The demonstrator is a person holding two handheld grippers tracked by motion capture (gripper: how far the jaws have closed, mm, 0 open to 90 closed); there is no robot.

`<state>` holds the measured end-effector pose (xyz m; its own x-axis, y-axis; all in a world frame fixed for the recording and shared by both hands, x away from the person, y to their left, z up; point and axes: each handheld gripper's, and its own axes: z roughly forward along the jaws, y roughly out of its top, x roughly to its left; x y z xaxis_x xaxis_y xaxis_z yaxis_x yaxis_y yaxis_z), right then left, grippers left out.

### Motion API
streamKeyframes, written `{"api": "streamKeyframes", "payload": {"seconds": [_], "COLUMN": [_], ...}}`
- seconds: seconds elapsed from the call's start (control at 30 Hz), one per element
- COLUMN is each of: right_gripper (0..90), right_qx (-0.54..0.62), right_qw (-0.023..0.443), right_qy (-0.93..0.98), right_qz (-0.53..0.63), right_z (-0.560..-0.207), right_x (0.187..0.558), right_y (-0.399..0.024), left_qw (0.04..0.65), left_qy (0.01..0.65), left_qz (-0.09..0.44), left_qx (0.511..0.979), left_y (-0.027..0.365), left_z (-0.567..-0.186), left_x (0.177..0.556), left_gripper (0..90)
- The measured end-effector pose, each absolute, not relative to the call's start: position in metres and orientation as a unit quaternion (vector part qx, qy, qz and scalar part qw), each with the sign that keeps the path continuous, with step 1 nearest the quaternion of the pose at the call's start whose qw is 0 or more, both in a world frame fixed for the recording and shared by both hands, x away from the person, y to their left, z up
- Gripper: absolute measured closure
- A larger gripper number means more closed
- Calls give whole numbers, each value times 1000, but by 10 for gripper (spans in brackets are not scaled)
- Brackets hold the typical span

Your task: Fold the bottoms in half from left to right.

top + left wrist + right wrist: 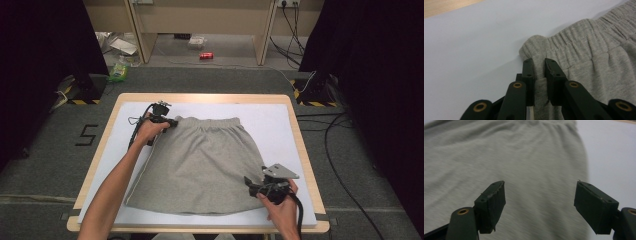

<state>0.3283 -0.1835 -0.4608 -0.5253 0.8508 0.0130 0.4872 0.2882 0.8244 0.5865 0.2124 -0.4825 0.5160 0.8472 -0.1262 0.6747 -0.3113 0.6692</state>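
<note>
— While the grey skirt [200, 165] lies flat on the table [280, 107], what grips it?
— Left tongs [539, 68] pinch its waistband corner (fabric bunched); right tongs [540, 202] gape wide above its hem side.

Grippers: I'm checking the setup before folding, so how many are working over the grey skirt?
2. The left gripper is at the skirt's far left waistband corner, fingers shut on the fabric. The right gripper is at the near right hem, open.
</note>
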Motion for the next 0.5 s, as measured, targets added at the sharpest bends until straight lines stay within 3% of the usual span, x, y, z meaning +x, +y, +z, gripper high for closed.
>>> {"api": "streamKeyframes", "payload": {"seconds": [0.5], "right_gripper": [289], "right_qx": [302], "right_qw": [169], "right_qy": [823], "right_qz": [450], "right_z": [-453], "right_x": [318], "right_y": [-20], "left_qw": [345], "left_qy": [474], "left_qz": [129], "left_qx": [799], "left_y": [214], "left_z": [-483], "left_x": [587], "left_gripper": [789]}}
